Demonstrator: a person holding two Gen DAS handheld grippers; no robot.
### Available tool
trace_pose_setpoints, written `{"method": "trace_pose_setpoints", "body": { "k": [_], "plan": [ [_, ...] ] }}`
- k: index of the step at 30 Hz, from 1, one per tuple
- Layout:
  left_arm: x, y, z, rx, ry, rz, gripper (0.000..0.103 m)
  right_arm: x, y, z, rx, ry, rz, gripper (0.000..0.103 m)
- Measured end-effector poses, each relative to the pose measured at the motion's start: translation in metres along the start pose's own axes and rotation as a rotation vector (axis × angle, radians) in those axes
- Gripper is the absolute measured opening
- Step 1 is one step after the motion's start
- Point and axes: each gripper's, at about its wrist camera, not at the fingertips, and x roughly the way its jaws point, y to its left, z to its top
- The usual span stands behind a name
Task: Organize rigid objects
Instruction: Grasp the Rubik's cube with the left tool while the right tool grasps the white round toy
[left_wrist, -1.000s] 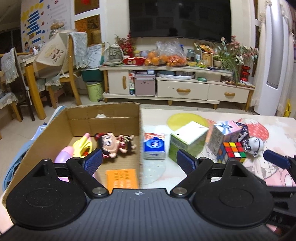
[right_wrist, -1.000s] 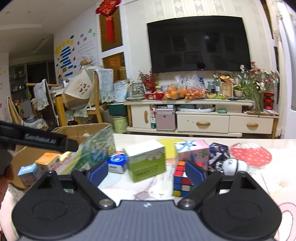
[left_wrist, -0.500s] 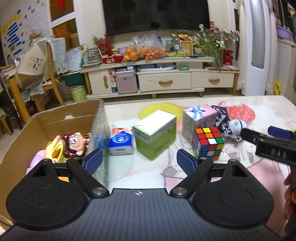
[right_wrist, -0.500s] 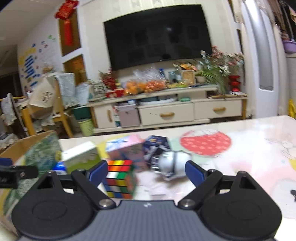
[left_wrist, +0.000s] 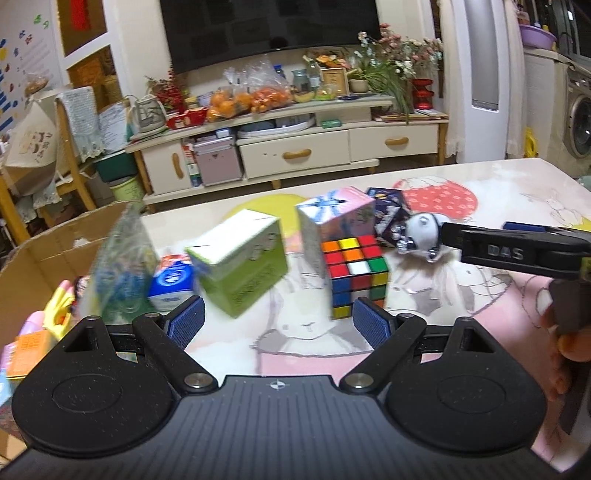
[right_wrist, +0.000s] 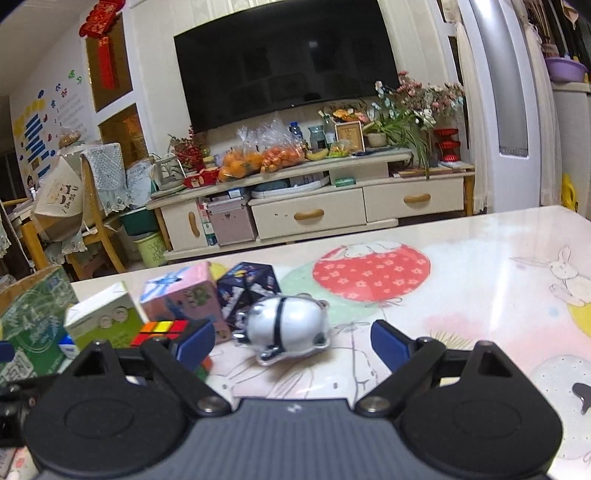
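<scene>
A silver round toy (right_wrist: 286, 328) lies on the table just ahead of my open, empty right gripper (right_wrist: 293, 341), between its spread fingers' line; it also shows in the left wrist view (left_wrist: 421, 234). A Rubik's cube (left_wrist: 354, 275) stands just ahead of my open, empty left gripper (left_wrist: 279, 325), by its right finger. A green box (left_wrist: 240, 258), a pink-blue box (left_wrist: 334, 214), a dark blue box (left_wrist: 386, 216) and a small blue-white carton (left_wrist: 171, 280) stand around it. The cardboard box (left_wrist: 44, 254) at the left holds toys.
The table has a cartoon-print cover (right_wrist: 480, 280), open to the right. The right gripper's arm (left_wrist: 517, 251) reaches in from the right in the left wrist view. A TV cabinet (right_wrist: 314, 206) and chairs stand beyond the table.
My left gripper swung right from over the cardboard box to face the Rubik's cube. My right gripper swung right and closed in on the silver toy.
</scene>
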Motion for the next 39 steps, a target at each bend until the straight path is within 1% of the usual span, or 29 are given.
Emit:
{"method": "trace_pose_setpoints", "body": {
  "k": [8,11,14,17,19,21,26,28,30,32,33,34,35,36,37,39],
  "plan": [
    [0.025,-0.025,0.0,0.056,0.003,-0.058,0.103,0.03,-0.017,0.005,0.055,0.047,0.056,0.093],
    [0.036,-0.029,0.001,0.05,0.005,-0.074,0.103,0.039,-0.017,0.009,0.045,0.054,0.074,0.094],
    [0.047,-0.03,0.003,0.035,0.002,-0.071,0.103,0.046,-0.014,0.012,0.001,0.059,0.071,0.096],
    [0.058,-0.033,0.007,0.038,-0.005,-0.068,0.103,0.053,-0.015,0.012,-0.002,0.08,0.098,0.096],
    [0.065,-0.035,0.01,0.04,-0.008,-0.072,0.103,0.056,-0.013,0.012,-0.011,0.086,0.092,0.096],
    [0.07,-0.036,0.012,0.038,-0.009,-0.065,0.103,0.058,-0.012,0.011,-0.018,0.096,0.103,0.096],
    [0.076,-0.035,0.017,0.032,-0.01,-0.05,0.103,0.062,-0.008,0.01,-0.03,0.096,0.1,0.097],
    [0.077,-0.032,0.015,0.023,0.001,-0.061,0.099,0.062,-0.007,0.011,-0.033,0.095,0.097,0.096],
    [0.078,-0.032,0.016,0.02,0.008,-0.07,0.093,0.064,-0.006,0.011,-0.037,0.102,0.097,0.095],
    [0.079,-0.034,0.018,0.022,0.014,-0.073,0.075,0.064,-0.004,0.011,-0.035,0.097,0.095,0.094],
    [0.08,-0.034,0.019,0.017,0.02,-0.077,0.07,0.064,-0.004,0.011,-0.035,0.095,0.092,0.092],
    [0.08,-0.034,0.019,0.009,0.025,-0.078,0.068,0.065,-0.003,0.011,-0.036,0.098,0.092,0.089],
    [0.081,-0.033,0.02,0.0,0.027,-0.078,0.067,0.065,-0.003,0.011,-0.037,0.103,0.092,0.085],
    [0.081,-0.032,0.02,-0.006,0.029,-0.08,0.067,0.066,-0.003,0.011,-0.038,0.108,0.086,0.077],
    [0.082,-0.031,0.02,-0.009,0.029,-0.081,0.067,0.068,-0.003,0.011,-0.036,0.117,0.075,0.07],
    [0.081,-0.03,0.019,-0.013,0.031,-0.078,0.067,0.069,-0.005,0.011,-0.025,0.125,0.075,0.07]
  ]
}}
